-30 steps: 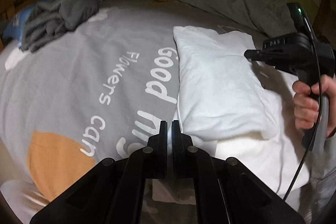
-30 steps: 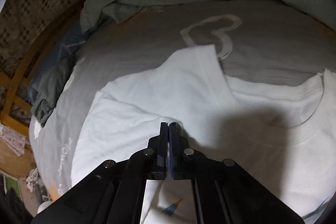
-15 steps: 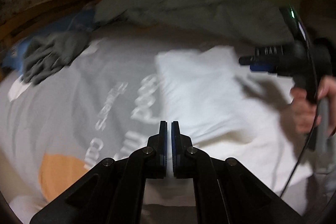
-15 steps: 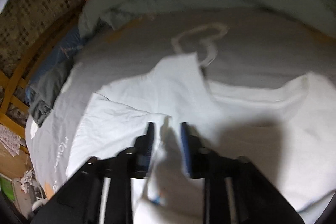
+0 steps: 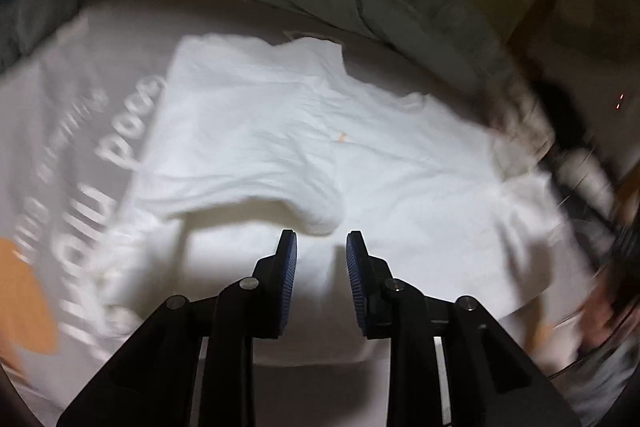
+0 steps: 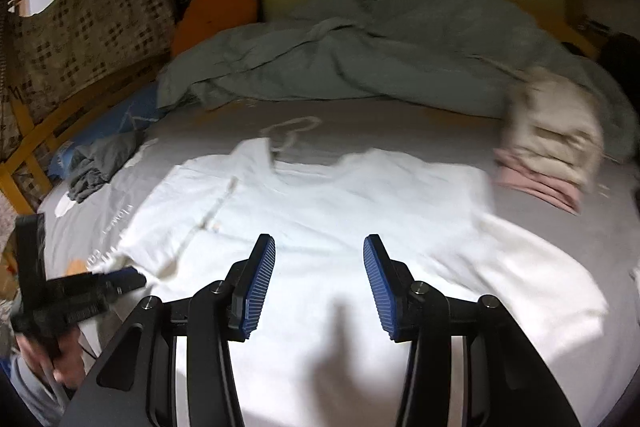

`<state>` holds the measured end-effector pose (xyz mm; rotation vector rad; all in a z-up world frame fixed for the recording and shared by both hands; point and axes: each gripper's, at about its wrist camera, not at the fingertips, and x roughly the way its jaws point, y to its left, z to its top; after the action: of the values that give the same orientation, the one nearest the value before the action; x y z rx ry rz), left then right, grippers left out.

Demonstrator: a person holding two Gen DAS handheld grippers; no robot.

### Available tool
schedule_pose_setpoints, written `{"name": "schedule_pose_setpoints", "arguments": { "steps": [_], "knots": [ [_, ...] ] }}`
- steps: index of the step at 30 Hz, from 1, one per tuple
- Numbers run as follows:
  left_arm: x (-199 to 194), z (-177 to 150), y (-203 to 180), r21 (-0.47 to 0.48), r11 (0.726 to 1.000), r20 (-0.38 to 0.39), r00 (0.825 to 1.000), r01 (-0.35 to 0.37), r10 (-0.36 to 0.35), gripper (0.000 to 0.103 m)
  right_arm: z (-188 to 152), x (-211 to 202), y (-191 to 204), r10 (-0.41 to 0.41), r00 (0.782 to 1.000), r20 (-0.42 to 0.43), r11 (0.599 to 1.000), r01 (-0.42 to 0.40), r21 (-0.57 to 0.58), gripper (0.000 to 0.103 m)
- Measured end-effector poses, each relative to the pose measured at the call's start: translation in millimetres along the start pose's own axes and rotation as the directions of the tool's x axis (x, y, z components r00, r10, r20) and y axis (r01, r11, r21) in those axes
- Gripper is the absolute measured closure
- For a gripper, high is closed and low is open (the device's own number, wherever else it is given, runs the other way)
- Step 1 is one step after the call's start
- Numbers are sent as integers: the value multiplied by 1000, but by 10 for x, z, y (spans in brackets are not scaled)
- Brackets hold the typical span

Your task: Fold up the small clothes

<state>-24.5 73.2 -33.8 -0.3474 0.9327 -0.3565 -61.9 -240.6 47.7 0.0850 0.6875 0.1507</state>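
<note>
Both your left tongs and right tongs are spread, holding nothing. The white T-shirt lies on the bed, one side folded inward. Pinch the unfolded edge at matching points, keeping hems aligned.

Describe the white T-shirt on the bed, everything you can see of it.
The white T-shirt looks like soft, thin cotton, plain and lightly wrinkled. It lies spread on the grey printed bedsheet, its left side folded over the body, the fold's edge puffed up. The left gripper and right gripper are both open above it, holding nothing. Folded beige and pink clothes sit at its right edge.
</note>
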Motion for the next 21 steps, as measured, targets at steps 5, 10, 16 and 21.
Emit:
{"name": "schedule_pose_setpoints", "arguments": {
  "steps": [5,10,16,21],
  "knots": [
    [92,136,173,-116,992,31,998,52,-49,70,-327,-299,-403,-115,993,21,992,114,63,55],
    [127,64,149,-146,983,17,994,110,-108,99,-551,-540,-865,-172,984,46,966,159,201,55],
    [181,-75,159,-201,971,-4,991,132,-135,94,-644,-802,-1328,-221,972,81,928,184,324,55],
    [67,-167,-136,-74,995,14,997,72,-71,76,-630,-953,-1555,-262,961,92,913,216,346,55]
  ]
}}
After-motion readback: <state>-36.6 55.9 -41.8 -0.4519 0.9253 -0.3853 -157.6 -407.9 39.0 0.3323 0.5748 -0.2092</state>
